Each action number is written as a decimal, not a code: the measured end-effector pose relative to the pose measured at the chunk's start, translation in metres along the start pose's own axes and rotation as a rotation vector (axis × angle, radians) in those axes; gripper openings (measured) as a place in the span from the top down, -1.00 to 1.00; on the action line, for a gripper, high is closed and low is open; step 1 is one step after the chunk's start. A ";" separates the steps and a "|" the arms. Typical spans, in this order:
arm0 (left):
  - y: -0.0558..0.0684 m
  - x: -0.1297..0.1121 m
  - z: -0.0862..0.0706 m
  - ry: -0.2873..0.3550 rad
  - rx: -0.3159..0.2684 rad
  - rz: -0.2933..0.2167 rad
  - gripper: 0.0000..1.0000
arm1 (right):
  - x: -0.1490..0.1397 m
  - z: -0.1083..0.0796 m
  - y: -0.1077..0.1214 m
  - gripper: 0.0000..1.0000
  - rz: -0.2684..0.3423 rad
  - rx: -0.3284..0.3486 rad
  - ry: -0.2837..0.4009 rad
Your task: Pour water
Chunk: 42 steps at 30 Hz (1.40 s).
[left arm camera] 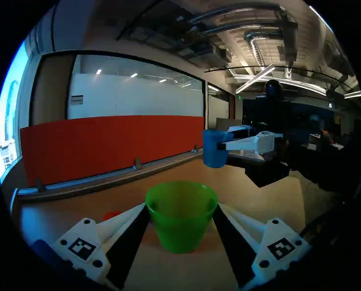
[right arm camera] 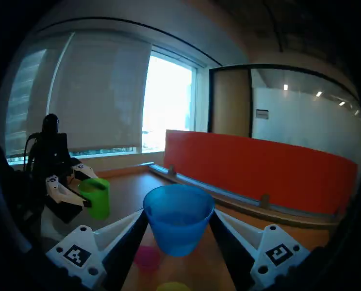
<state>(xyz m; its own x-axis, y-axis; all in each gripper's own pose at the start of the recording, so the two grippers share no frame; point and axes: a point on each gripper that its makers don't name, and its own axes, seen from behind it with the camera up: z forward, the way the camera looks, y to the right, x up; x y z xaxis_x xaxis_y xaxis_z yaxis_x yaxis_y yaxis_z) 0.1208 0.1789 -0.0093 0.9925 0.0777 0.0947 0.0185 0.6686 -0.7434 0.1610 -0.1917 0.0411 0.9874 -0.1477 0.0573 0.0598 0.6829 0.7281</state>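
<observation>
The left tongs (left arm camera: 180, 214) are closed to a narrow gap on a translucent green plastic cup (left arm camera: 181, 218), one finger on each side of its tapered wall just under the rim. The right tongs (right arm camera: 178, 217) hold a blue plastic cup (right arm camera: 178, 225) in the same way. In the left gripper view the blue cup hangs in the air ahead and to the right, above the far part of the wooden desk (left arm camera: 258, 186), well apart from the green one. A red partition panel (left arm camera: 107, 145) runs along the desk's back edge. In the right gripper view a pink round thing (right arm camera: 146, 257) lies on the desk below the blue cup.

Both cups look thin-walled and light, so a hard squeeze would likely dent them. Their smooth, conical sides could let them slide in the grip. The hold high on the wall, where the cup is widest, seems the safest place. I cannot tell whether either cup has water in it; a filled one would be heavier and apt to slosh.

Each cup stands upright, long axis vertical, mouth up and narrow base down. Neither is tilted, so I judge the pouring not yet begun: the two rims need bringing close first
</observation>
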 end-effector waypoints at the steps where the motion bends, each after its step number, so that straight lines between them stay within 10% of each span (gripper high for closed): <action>1: 0.001 0.000 0.000 0.001 -0.001 0.001 -0.73 | 0.002 0.000 -0.001 -0.77 -0.001 0.002 0.008; 29: 0.008 -0.001 0.010 -0.004 -0.034 0.007 -0.73 | 0.025 0.010 -0.010 -0.78 0.012 0.035 0.105; 42: 0.010 0.005 0.010 0.007 -0.042 0.003 -0.72 | 0.041 0.021 -0.021 -0.78 -0.106 0.079 0.090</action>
<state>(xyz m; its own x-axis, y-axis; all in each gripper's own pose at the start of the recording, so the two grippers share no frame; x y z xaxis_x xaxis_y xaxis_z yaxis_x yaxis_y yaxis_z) 0.1243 0.1933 -0.0095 0.9933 0.0741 0.0882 0.0209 0.6366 -0.7709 0.1967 -0.2271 0.0418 0.9855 -0.1488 -0.0811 0.1559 0.6083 0.7783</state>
